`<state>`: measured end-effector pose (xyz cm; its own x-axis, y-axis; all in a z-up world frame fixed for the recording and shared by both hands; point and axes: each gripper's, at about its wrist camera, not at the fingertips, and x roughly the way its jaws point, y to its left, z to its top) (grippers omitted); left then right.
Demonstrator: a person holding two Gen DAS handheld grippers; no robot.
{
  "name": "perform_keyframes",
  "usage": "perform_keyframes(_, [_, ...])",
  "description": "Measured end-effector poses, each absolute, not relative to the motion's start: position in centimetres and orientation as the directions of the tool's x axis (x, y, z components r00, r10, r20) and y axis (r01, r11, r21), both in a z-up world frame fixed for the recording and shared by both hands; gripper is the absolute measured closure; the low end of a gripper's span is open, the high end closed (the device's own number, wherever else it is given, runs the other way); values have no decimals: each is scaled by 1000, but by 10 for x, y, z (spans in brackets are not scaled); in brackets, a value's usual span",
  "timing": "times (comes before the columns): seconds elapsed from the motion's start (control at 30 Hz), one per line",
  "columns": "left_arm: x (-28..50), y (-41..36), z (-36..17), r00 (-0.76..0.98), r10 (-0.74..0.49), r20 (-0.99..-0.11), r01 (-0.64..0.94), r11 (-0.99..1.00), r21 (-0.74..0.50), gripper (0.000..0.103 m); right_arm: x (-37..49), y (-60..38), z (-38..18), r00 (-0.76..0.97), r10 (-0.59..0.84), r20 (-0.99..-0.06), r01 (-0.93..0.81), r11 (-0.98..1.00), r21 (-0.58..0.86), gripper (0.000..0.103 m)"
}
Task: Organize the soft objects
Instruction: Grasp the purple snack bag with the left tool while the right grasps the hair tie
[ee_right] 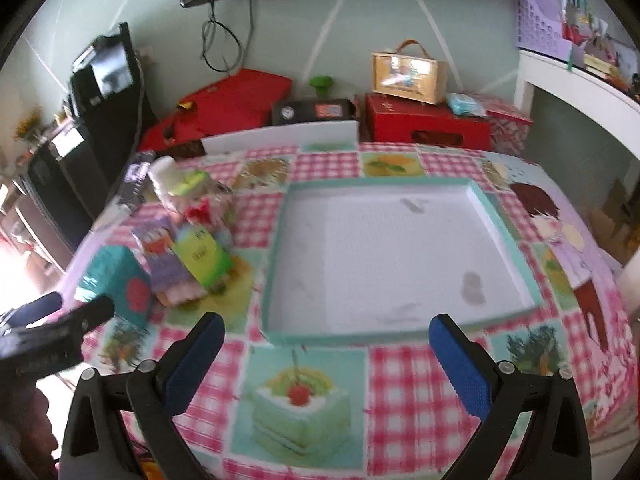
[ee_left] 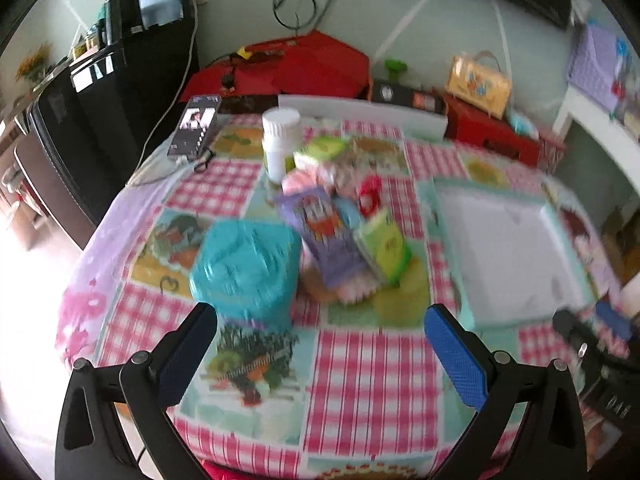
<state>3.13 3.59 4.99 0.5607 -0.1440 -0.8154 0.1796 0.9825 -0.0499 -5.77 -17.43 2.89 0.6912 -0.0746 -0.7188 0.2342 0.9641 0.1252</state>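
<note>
A pile of soft packs lies on the checked tablecloth: a teal tissue pack (ee_left: 248,268), a purple pack (ee_left: 324,240), a green pack (ee_left: 382,246), a red item (ee_left: 370,196) and a white bottle (ee_left: 280,140). The pile also shows in the right wrist view, with the teal pack (ee_right: 116,284) and green pack (ee_right: 202,256). A shallow teal-rimmed white tray (ee_right: 276,280) lies empty to the pile's right, and shows in the left wrist view (ee_left: 452,240). My left gripper (ee_left: 320,356) is open and empty just short of the teal pack. My right gripper (ee_right: 326,360) is open and empty before the tray's near rim.
A phone (ee_left: 196,126) with a cable lies at the table's far left corner. Red boxes (ee_right: 428,124), a yellow bag (ee_right: 408,72) and a white board (ee_right: 280,138) stand behind the table. A white shelf (ee_right: 580,84) is at the right, black furniture (ee_left: 100,128) at the left.
</note>
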Motion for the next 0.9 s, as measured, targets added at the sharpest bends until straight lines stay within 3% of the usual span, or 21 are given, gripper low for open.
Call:
perform_keyframes(0.2, [65, 61, 67, 623, -199, -756, 128, 980, -153, 0, -26, -179, 29, 687, 65, -724, 201, 940, 275, 0])
perform_keyframes(0.3, [78, 71, 69, 635, -221, -741, 119, 975, -188, 0, -4, -175, 30, 683, 51, -728, 202, 945, 256, 0])
perform_keyframes(0.6, [124, 70, 54, 527, -281, -802, 187, 959, -213, 0, 52, -161, 31, 699, 108, -707, 120, 957, 265, 0])
perform_keyframes(0.9, [169, 60, 28, 350, -270, -897, 183, 959, -217, 0, 106, -137, 8, 641, 190, -743, 16, 965, 260, 0])
